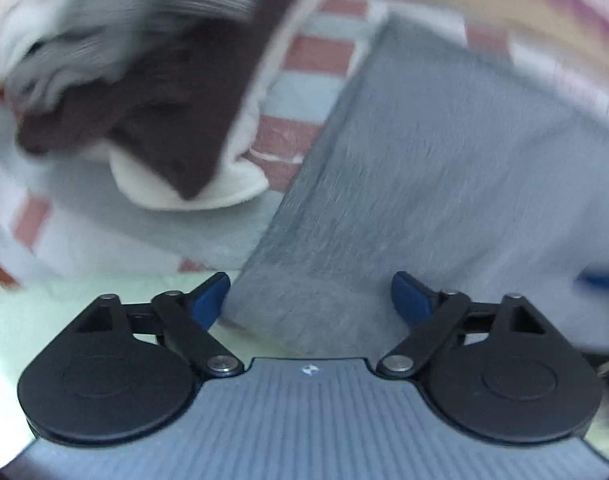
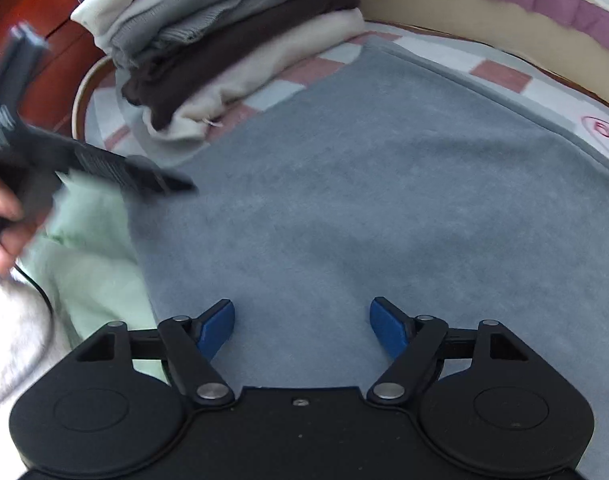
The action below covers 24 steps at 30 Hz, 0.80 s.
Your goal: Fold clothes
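The grey-blue garment is lying spread flat on the checked bed cover, and it serves as the landmark here. The right gripper is hovering over the garment's near part with its blue-padded jaws standing wide apart and nothing between them. The left gripper is sitting at the garment's near corner, its jaws likewise spread wide, with the cloth's edge lying between them but not pinched; that view is smeared with motion blur. In the right wrist view the same left gripper is showing as a blurred black tool over the garment's left edge, with a hand gripping its handle.

Beyond the garment's far left corner, a stack of folded clothes is resting on the cover: cream, grey, dark brown and off-white layers. Touching the garment's left edge, a pale green cloth is lying crumpled. Past the garment's far right corner, a red oval mark with partial letters, perhaps "Bo", is printed on the cover; the rest is cut off. A small white logo on the left gripper's body is too small to read.
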Each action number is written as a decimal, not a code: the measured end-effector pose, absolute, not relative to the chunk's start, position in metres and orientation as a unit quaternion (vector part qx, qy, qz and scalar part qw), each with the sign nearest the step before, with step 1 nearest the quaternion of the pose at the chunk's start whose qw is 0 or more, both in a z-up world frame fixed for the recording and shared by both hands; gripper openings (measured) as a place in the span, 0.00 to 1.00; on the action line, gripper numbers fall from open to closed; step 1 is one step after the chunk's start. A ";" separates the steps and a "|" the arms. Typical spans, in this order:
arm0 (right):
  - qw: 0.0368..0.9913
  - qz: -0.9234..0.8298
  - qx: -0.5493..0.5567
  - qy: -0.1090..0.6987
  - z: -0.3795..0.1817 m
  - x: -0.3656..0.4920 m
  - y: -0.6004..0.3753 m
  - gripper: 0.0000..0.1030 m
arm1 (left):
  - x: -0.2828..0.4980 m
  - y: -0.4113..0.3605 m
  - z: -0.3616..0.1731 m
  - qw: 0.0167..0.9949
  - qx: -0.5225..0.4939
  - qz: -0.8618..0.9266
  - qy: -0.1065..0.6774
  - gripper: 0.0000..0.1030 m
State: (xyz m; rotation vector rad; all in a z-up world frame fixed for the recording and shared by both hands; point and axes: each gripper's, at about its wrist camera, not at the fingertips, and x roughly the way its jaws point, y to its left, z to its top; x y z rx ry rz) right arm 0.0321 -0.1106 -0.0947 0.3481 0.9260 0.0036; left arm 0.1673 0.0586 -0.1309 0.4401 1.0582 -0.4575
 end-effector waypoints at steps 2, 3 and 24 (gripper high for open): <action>0.884 0.021 0.162 0.437 -0.095 0.040 -0.103 0.78 | 0.172 0.068 -0.130 0.834 0.181 -0.186 0.487 0.69; 0.887 0.034 0.159 0.433 -0.095 0.043 -0.099 0.78 | 0.174 0.073 -0.129 0.842 0.168 -0.172 0.482 0.44; 0.886 0.126 -0.004 0.446 -0.064 -0.027 -0.070 0.20 | 0.150 0.108 -0.100 0.855 -0.050 -0.243 0.455 0.44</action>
